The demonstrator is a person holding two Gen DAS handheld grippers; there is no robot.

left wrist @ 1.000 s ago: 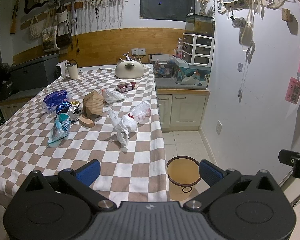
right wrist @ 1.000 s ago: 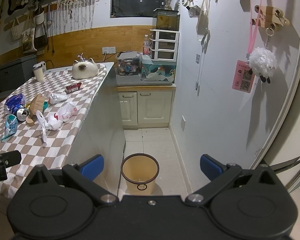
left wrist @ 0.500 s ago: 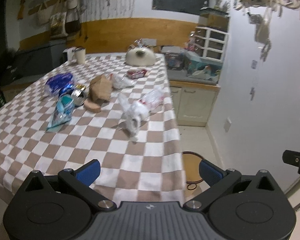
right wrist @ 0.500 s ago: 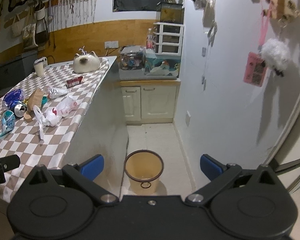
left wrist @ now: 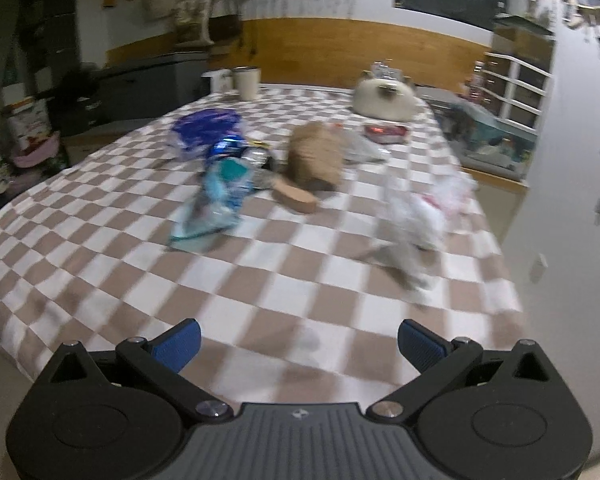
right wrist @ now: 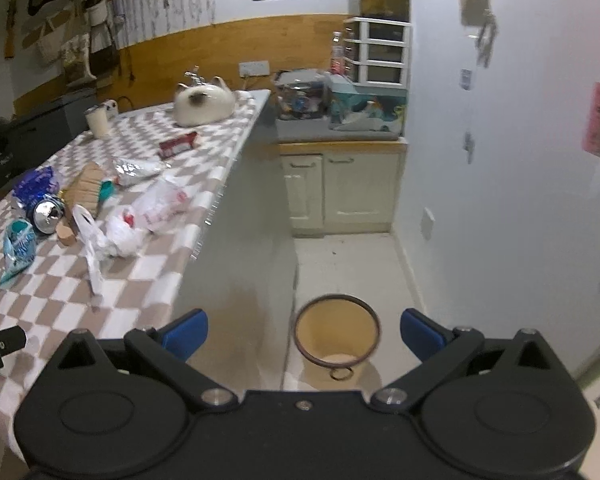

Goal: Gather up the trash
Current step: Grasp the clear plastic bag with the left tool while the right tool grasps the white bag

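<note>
Trash lies on the checkered table point(left wrist: 260, 304): a teal snack bag point(left wrist: 216, 204), a purple wrapper point(left wrist: 206, 126), a crushed can point(left wrist: 256, 158), a brown paper bag point(left wrist: 316, 156) and white plastic bags point(left wrist: 416, 220). My left gripper point(left wrist: 298, 346) hovers open over the table's near edge, empty. The right wrist view shows the same litter, with the white plastic bags point(right wrist: 116, 236) and teal snack bag point(right wrist: 16, 248) at left. My right gripper point(right wrist: 304, 334) hangs open and empty above the floor, over a tan waste bin point(right wrist: 337, 334) beside the table.
A cream cat-shaped holder point(left wrist: 384, 98), a red packet point(left wrist: 386, 131) and a cup point(left wrist: 247, 82) stand at the table's far end. A cabinet point(right wrist: 340, 188) with cluttered bins fills the back corner. The white wall point(right wrist: 500, 200) runs close on the right.
The left gripper has swung left and forward over the table, so the bin has left its view. The right gripper has moved forward and tilted down toward the bin. Both stay open.
</note>
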